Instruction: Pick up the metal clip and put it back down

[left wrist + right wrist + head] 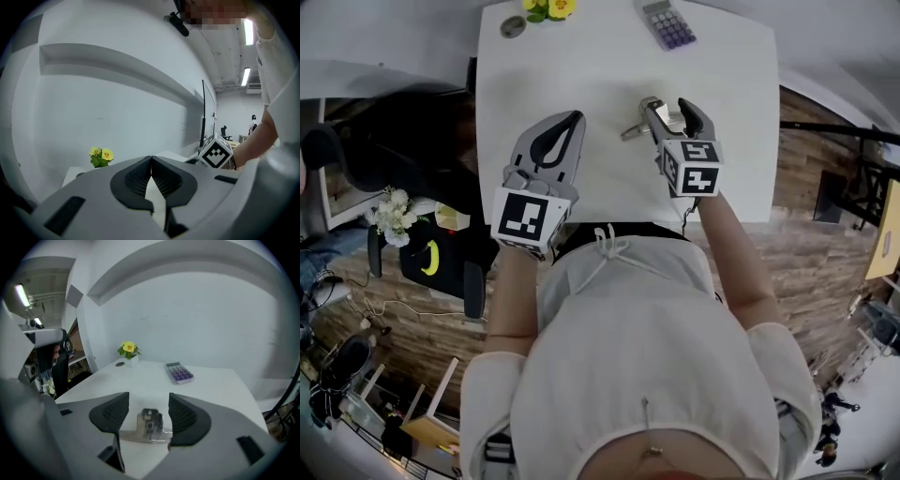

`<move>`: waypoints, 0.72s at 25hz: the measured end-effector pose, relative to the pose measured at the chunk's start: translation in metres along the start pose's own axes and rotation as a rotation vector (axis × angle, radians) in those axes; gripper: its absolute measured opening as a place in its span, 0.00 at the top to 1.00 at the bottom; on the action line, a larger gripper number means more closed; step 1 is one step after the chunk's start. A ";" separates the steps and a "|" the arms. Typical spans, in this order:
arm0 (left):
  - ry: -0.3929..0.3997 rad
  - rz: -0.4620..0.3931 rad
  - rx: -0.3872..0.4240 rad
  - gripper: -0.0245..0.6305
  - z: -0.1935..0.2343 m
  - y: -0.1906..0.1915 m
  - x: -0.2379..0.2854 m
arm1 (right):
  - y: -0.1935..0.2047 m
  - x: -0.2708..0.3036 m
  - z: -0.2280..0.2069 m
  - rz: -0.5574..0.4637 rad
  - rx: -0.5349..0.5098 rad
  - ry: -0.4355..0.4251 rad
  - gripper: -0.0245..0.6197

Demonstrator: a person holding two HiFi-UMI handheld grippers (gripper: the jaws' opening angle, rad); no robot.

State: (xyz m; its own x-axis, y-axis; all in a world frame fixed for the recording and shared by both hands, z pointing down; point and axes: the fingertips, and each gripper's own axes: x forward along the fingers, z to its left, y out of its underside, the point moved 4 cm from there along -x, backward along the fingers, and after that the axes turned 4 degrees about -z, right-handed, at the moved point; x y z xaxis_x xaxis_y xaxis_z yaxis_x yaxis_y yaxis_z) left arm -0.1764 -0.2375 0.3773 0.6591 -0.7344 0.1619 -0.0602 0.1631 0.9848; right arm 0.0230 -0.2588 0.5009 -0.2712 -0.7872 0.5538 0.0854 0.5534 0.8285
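The left tool (570, 122) is held at the near left of the tabletop (600, 66). In the left gripper view its jaws are seen closed together, with nothing between them. The metal clip (150, 425) lies on the tabletop between the widely parted jaws of the right tool (148, 400). Only the right gripper view shows the gaps on either side of the clip.

table (581, 75): upper centre of head view | calculator (667, 23): on table, top edge, right of centre | flower pot (548, 8): top edge, left of calculator | metal clip (639, 127): on table, centre right, between right gripper (668, 108) jaws, touching neither | left gripper (574, 119): left of clip, apart
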 end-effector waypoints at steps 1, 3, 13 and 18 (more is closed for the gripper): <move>0.005 -0.005 0.004 0.93 -0.001 -0.004 -0.003 | -0.009 -0.009 0.001 -0.038 -0.003 0.010 0.55; 0.013 -0.027 0.021 0.93 -0.003 -0.012 -0.011 | -0.027 -0.027 0.003 -0.116 -0.008 0.030 0.61; 0.017 -0.082 0.043 0.93 -0.015 -0.043 -0.041 | -0.088 -0.117 0.014 -0.400 -0.163 0.061 0.87; 0.003 -0.105 0.074 0.93 -0.020 -0.059 -0.055 | -0.103 -0.149 0.018 -0.481 -0.188 0.057 0.95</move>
State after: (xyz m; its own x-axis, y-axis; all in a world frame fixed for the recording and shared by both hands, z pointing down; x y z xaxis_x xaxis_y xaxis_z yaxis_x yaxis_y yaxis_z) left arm -0.1941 -0.1939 0.3096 0.6666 -0.7432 0.0573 -0.0458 0.0359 0.9983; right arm 0.0373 -0.1935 0.3314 -0.2704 -0.9569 0.1060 0.1359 0.0711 0.9882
